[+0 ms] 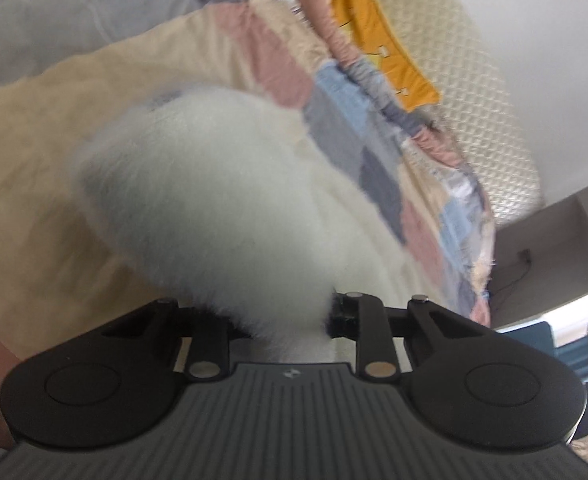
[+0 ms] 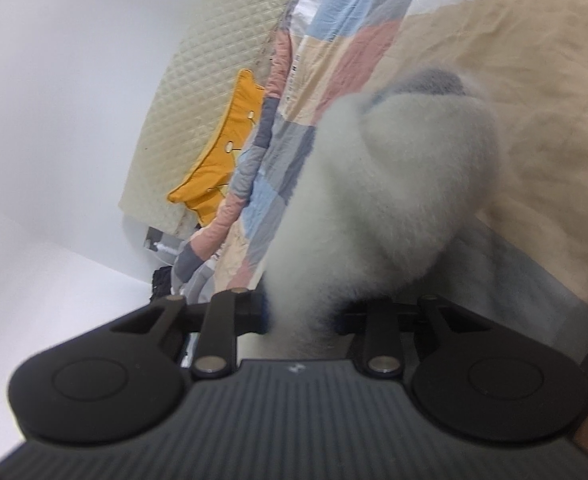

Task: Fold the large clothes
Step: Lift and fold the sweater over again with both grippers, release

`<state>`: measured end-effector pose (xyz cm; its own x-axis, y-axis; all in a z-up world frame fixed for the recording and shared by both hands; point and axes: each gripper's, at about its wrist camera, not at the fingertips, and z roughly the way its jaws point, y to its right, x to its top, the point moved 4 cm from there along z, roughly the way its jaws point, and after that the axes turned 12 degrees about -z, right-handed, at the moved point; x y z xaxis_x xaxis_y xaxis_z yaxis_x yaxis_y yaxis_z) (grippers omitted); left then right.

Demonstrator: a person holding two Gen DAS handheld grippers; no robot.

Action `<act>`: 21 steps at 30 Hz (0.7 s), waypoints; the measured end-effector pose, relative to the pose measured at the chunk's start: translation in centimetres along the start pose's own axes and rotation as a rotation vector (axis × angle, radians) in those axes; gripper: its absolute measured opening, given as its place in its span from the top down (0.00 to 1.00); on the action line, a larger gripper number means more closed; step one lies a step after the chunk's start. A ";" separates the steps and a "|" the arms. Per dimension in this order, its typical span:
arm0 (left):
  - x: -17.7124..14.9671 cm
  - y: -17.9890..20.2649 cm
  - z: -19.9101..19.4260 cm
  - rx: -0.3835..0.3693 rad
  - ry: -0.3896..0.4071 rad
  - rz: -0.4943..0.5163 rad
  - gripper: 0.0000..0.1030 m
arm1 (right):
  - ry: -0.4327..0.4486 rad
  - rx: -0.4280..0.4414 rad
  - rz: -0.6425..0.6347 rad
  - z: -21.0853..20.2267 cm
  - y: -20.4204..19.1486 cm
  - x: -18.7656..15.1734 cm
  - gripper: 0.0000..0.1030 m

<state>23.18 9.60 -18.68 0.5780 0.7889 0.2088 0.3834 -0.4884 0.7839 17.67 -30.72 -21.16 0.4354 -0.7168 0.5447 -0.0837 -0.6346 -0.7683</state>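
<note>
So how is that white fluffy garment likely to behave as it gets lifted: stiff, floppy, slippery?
Probably floppy: the white fluffy garment bulges and droops away from the left tool rather than holding a shape. Likely light for its bulk, given the airy pile. The fuzzy surface squeezed in the right tool may compress and creep, so the grip could be less firm than it looks.

One fluffy garment, one of everything else

One white fluffy garment (image 1: 222, 200) on one patchwork quilt (image 1: 377, 176); one yellow cushion (image 1: 385, 40) at the quilt's far edge (against one quilted headboard (image 1: 473, 92)); two grippers.
</note>
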 end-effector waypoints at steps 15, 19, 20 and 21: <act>-4.6 2.3 -12.0 -0.133 -0.056 0.079 0.72 | -0.004 0.074 -0.118 -10.7 -4.4 2.1 0.70; -5.4 1.1 -12.3 -0.104 -0.072 0.102 0.71 | -0.032 0.032 -0.121 -11.4 -3.6 1.2 0.69; -5.5 0.8 -12.1 -0.097 -0.078 0.094 0.71 | -0.037 0.024 -0.124 -11.3 -3.4 1.0 0.69; -5.6 0.4 -12.0 -0.092 -0.084 0.088 0.71 | -0.042 0.018 -0.119 -11.1 -3.2 0.9 0.69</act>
<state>11.50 9.47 -12.49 0.6659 0.7090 0.2321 0.2637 -0.5148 0.8158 8.35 -32.52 -14.52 0.4781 -0.6240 0.6181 -0.0138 -0.7090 -0.7051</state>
